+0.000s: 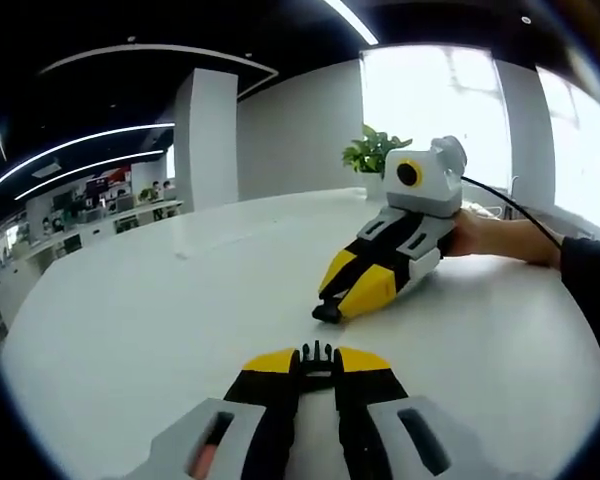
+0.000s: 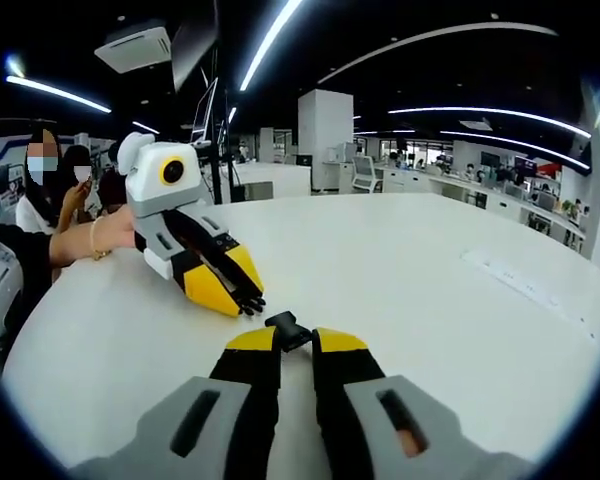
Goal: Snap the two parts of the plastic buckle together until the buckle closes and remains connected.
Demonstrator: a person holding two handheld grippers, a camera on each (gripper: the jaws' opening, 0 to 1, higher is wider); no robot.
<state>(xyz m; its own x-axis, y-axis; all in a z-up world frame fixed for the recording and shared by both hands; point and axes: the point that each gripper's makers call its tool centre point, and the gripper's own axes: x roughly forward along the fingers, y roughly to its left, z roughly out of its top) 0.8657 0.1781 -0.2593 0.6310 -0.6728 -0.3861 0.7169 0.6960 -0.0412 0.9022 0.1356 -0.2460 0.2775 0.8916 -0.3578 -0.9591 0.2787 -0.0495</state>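
— What do you hold in your left gripper (image 1: 319, 362)?

— Its fingers are clamped on the pronged buckle half (image 1: 318, 356), low over the white bench (image 1: 160, 330).

— And your right gripper (image 2: 289, 340)?

— Its fingers pinch the other buckle half (image 2: 288, 329). The two halves are near but apart.

— What else is around?

— The left gripper view shows a potted plant (image 1: 372, 152) behind your right gripper. The right gripper view shows people past your left hand (image 2: 115, 232).
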